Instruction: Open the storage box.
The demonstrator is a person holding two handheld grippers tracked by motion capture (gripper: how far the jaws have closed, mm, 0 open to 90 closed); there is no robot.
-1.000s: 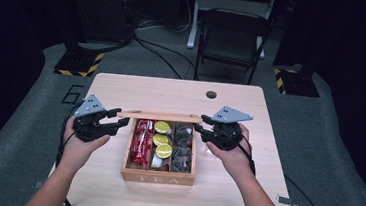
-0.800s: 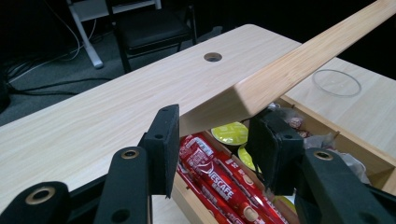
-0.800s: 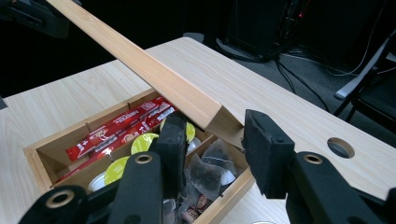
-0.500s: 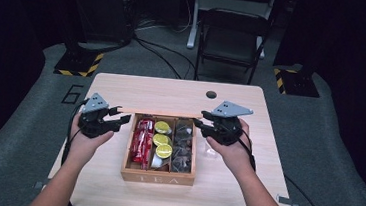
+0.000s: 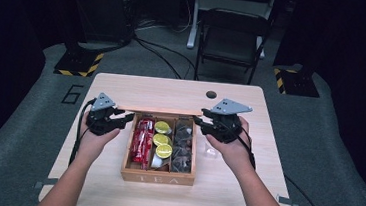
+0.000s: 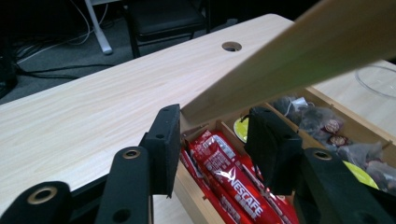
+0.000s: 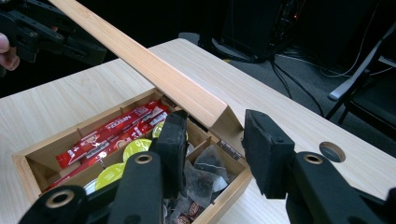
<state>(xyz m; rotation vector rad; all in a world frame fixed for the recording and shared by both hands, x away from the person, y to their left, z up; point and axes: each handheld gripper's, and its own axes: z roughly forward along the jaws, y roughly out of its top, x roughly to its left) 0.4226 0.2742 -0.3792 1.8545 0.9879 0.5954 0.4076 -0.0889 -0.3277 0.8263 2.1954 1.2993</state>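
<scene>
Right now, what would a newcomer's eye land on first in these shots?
The wooden tea box mid-table, open: red Nescafe sticks in its left compartment, yellow-green capsules in the middle, tea bags on the right. Its lid is raised at the far side, with the left gripper and right gripper at the lid's two ends. A clear glass stands right of the box.

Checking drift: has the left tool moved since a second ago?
Yes: left tool shifted right, toward the wooden box; its jaws have just been closing, with the lid corner between them.
</scene>
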